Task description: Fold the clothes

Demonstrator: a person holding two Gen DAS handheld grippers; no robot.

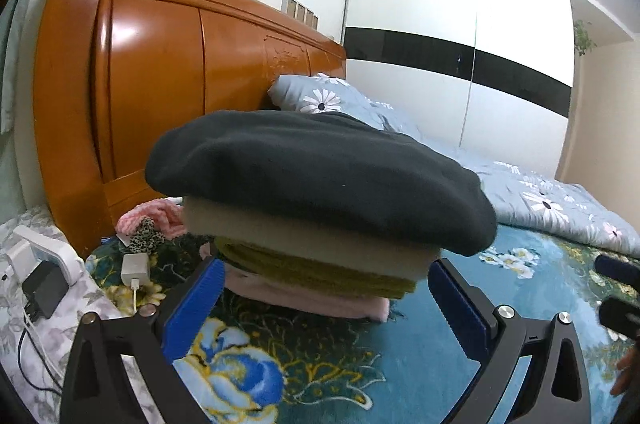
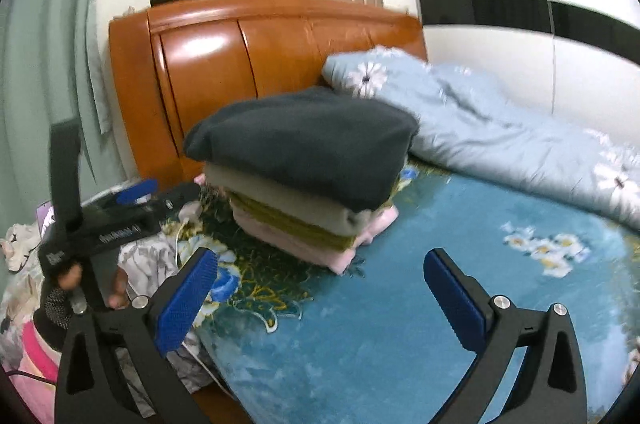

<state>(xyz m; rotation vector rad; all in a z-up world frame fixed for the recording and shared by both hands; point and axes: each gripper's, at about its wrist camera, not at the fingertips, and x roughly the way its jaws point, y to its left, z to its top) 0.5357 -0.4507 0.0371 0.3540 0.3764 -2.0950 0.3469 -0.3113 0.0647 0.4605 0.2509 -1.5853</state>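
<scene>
A dark charcoal folded garment (image 1: 320,176) is seen above a beige folded layer (image 1: 304,236), an olive-yellow knitted layer (image 1: 320,274) and a pale pink bottom layer (image 1: 312,298). The plush blanket (image 2: 400,304) is coloured teal with blue and yellow flowers. White daisies are printed on the light blue quilt (image 2: 500,128). Glossy orange-brown is shown by the wooden headboard (image 1: 152,72).

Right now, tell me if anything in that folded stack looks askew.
The dark top garment overhangs the cream layer, olive layer and pink bottom piece on both sides, and the layers are staggered, not squared. The left hand-held gripper is open in front of the stack's base.
</scene>
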